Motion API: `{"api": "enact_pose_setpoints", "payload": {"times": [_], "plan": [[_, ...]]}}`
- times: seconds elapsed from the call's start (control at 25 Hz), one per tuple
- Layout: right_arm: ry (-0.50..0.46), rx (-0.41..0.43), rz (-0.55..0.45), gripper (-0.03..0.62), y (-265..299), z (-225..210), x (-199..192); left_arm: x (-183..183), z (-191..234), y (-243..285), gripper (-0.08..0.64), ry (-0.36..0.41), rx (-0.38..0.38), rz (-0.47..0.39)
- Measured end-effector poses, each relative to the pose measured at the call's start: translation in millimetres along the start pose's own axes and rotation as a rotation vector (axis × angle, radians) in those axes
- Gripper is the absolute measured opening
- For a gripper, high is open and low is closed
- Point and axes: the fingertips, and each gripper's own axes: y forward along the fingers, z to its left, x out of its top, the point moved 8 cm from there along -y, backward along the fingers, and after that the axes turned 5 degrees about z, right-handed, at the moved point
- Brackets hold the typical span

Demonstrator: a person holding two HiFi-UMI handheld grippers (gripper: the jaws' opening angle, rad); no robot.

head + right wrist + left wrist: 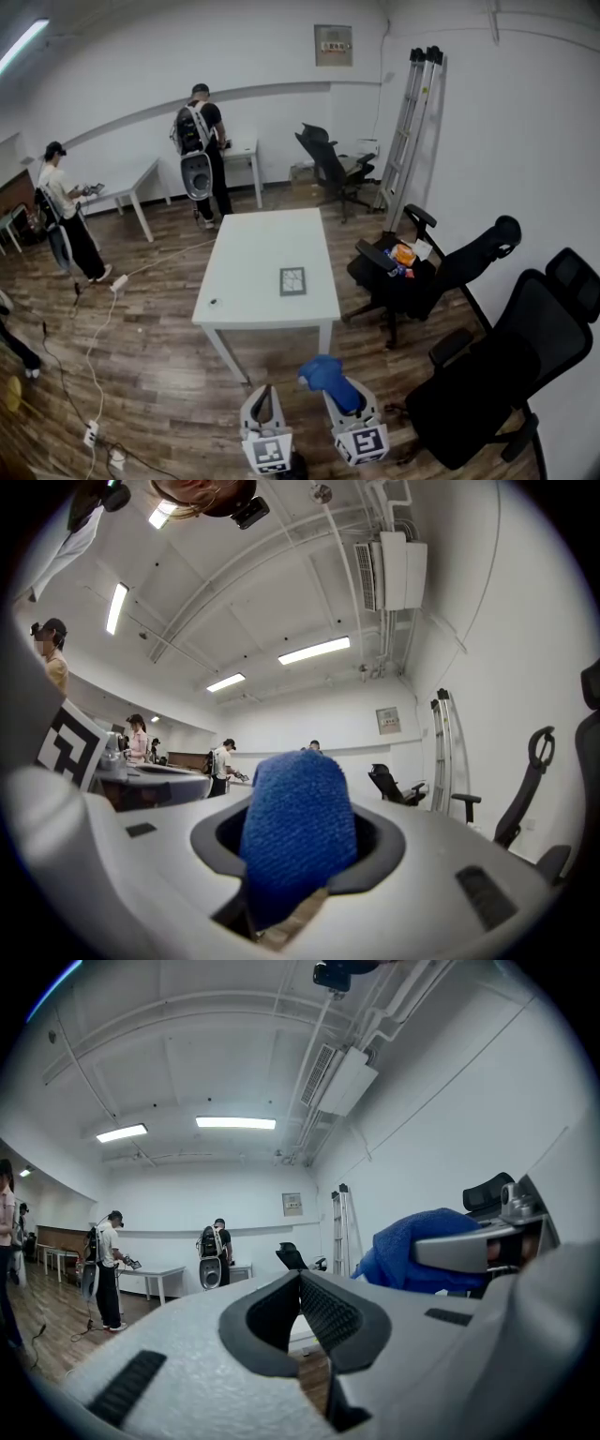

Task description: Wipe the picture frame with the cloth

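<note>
The picture frame (292,280), small and grey, lies flat on the white table (267,246) near its front right part. Both grippers hang low in front of the table's near edge, well short of the frame. My right gripper (337,387) is shut on a blue cloth (324,371), which bulges out between the jaws in the right gripper view as the cloth (298,825). My left gripper (264,390) is shut with nothing in it; its jaws meet at the tips (300,1279). The cloth (422,1246) also shows at the right of the left gripper view.
A small dark object (214,302) lies near the table's front left corner. Black office chairs (506,366) stand to the right, one with items on its seat (403,255). A ladder (410,122) leans on the right wall. Two people (202,150) stand at far desks. Cables and a power strip (92,433) lie at the left.
</note>
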Motion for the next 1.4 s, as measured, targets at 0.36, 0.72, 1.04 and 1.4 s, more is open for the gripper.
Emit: {"api": "enact_pose_setpoints", "payload": {"times": [0.36,0.72,1.04,1.4], "plan": [[-0.006,-0.079,0.002,0.164,107,-6,-2,-5,62,107,0.002,0.047,-0.094,0.038],[-0.005,-0.122,0.001,0.164,195,0,-10,-17,114,184,0.003,0.025,-0.143,0.014],[0.026,-0.133,0.042,0.164,241,-26,-21,-21,125,235,0.003,0.072,-0.156,0.101],[0.02,-0.046,0.069,0.164,352,-107,-35,-22,131,357,0.003,0.006,-0.068,0.077]]}}
